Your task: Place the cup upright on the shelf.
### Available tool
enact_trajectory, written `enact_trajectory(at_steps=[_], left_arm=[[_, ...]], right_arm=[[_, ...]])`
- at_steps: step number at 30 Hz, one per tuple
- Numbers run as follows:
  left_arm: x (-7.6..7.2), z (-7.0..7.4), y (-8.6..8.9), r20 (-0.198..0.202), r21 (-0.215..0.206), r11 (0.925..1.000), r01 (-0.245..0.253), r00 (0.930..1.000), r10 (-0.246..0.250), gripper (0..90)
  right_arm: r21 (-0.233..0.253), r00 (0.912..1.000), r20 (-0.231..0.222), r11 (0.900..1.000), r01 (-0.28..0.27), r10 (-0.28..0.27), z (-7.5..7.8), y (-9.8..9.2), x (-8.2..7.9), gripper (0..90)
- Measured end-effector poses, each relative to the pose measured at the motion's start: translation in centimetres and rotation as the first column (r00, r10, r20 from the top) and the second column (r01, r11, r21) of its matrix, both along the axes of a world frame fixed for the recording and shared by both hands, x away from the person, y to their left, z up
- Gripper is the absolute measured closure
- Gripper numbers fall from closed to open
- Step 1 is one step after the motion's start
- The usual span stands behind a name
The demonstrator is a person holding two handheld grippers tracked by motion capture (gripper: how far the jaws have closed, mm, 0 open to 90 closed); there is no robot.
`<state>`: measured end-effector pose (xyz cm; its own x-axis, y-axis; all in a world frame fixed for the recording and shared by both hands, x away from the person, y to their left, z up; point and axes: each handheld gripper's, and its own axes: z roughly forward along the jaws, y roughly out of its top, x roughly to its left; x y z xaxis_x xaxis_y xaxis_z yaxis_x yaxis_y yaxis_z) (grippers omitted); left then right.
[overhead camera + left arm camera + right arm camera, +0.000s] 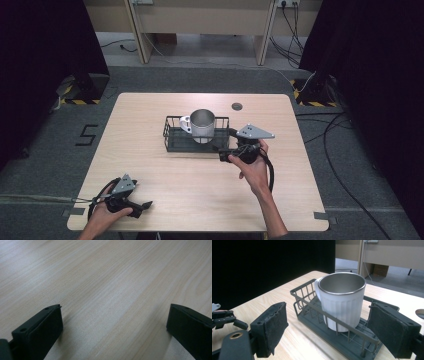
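My right claw [327,332] was spread wide, its two padded jaws apart with nothing between them, held just beside the near right end of the dark wire basket [174,136] at the middle of the worktop [150,165]. A white mug [342,303] with a shiny metal inside stood upright in that basket, its handle turned away from my right claw. My left claw [145,204] lay low at the near left corner of the worktop, well apart from the basket, jaws also spread and empty over bare wood. A small round disc [237,106] sat near the far edge.
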<state>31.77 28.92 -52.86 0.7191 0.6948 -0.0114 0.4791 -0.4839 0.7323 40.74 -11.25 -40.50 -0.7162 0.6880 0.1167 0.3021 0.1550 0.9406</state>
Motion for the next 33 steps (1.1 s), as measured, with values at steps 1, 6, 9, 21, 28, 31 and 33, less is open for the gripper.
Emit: enact_trajectory(at_steps=[1, 6, 9, 21, 28, 31, 33], left_arm=[[0.0, 0.0, 0.0, 0.000, 0.000, 1.0000, 0.000, 1.0000, 0.000, 0.0], [0.0, 0.0, 0.0, 0.000, 0.000, 1.0000, 0.000, 1.0000, 0.000, 0.0], [0.0, 0.0, 0.0, 0.000, 0.000, 1.0000, 0.000, 1.0000, 0.000, 0.0], [0.0, 0.0, 0.0, -0.001, 0.001, 1.0000, 0.000, 1.0000, 0.000, 0.0], [0.0, 0.0, 0.0, -0.001, 0.002, 1.0000, 0.001, 1.0000, -0.001, 0.0], [0.0, 0.0, 0.0, -0.001, 0.002, 1.0000, 0.000, 1.0000, 0.000, 0.0], [0.0, 0.0, 0.0, -0.001, 0.000, 1.0000, -0.001, 1.0000, 0.001, 0.0]], right_arm=[[0.002, 1.0000, -0.001, 1.000, 0.001, -0.001, -0.1, -0.1, -0.1, 15.6], [0.019, 0.9999, -0.008, 1.000, -0.007, 0.007, -0.4, -0.4, -0.3, 15.5], [0.025, 0.9999, -0.011, 1.000, -0.005, 0.005, -0.7, -0.7, -0.6, 15.4], [0.040, 0.9999, -0.007, 0.999, 0.012, -0.011, -1.9, -1.7, -1.8, 15.4], [0.045, 0.9994, -0.030, 0.999, 0.016, -0.015, -3.5, -2.2, -2.6, 15.4], [0.030, 0.9993, -0.028, 0.999, 0.027, -0.026, -4.0, -2.4, -2.9, 15.4], [0.021, 0.9992, -0.027, 0.999, 0.029, -0.028, -4.2, -2.5, -3.2, 15.4]])
